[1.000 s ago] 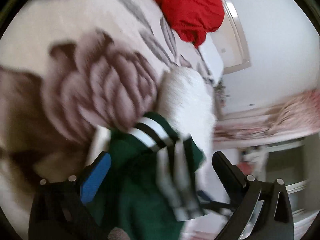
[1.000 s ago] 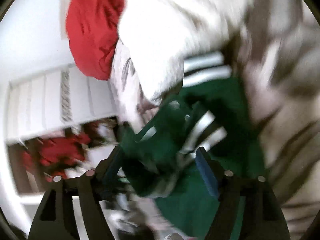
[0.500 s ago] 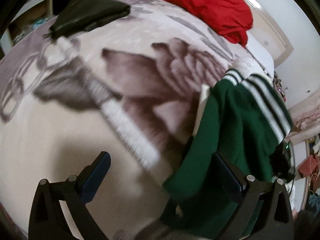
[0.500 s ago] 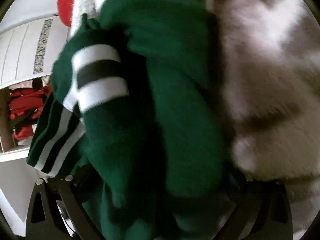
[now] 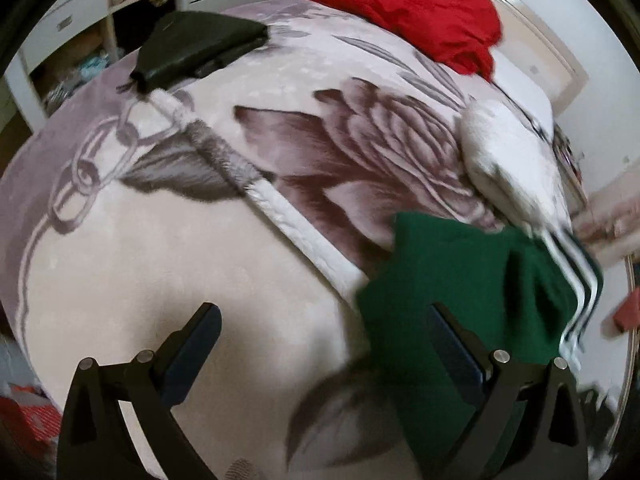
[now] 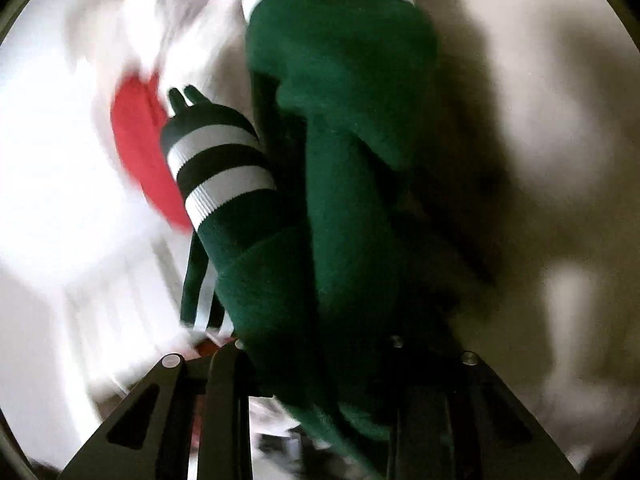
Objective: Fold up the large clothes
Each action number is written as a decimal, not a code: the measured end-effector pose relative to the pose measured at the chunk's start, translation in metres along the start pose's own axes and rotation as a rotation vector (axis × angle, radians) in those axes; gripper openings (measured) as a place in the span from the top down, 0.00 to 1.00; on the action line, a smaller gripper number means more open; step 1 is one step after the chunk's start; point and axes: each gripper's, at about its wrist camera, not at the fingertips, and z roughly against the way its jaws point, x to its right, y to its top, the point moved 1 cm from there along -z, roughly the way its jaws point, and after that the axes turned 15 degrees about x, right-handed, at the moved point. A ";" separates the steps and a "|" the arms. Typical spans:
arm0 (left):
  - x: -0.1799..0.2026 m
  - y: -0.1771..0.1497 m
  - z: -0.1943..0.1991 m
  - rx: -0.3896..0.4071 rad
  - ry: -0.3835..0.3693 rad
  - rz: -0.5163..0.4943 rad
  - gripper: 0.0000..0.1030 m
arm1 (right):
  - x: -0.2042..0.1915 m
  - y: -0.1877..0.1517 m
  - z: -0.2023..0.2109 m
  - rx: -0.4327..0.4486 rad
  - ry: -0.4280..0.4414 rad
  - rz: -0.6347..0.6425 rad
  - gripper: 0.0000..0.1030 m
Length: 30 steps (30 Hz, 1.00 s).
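Observation:
A dark green sweater (image 5: 460, 280) with white and black striped cuffs hangs bunched at the right of the left wrist view, above the floral blanket (image 5: 160, 260). My left gripper (image 5: 324, 344) is open and empty; the sweater drapes past its right finger (image 5: 452, 344). In the right wrist view the sweater (image 6: 340, 160) fills the middle, one striped cuff (image 6: 220, 168) hanging at the left. My right gripper (image 6: 316, 360) is shut on the sweater, its fingertips buried in the cloth.
A red garment (image 5: 420, 12) lies at the far end of the bed. A folded black item (image 5: 192, 48) lies at the far left. A white fluffy garment (image 5: 508, 152) lies at the right. Shelves (image 5: 72, 40) stand beyond the bed's left side.
My left gripper let go of the sweater and pulled back over the blanket. My right gripper closed on the sweater and lifted it, so a cuff now hangs free.

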 end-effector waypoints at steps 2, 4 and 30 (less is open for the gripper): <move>0.015 -0.008 0.007 -0.025 -0.012 -0.053 0.00 | 0.027 -0.016 0.029 0.014 -0.054 0.000 0.71; 0.033 -0.021 0.011 -0.043 -0.033 -0.101 0.00 | 0.060 -0.022 0.044 -0.027 -0.152 0.023 0.63; 0.113 -0.113 -0.040 -0.138 0.009 -0.317 0.00 | -0.137 -0.028 -0.073 -0.347 -0.412 0.956 0.34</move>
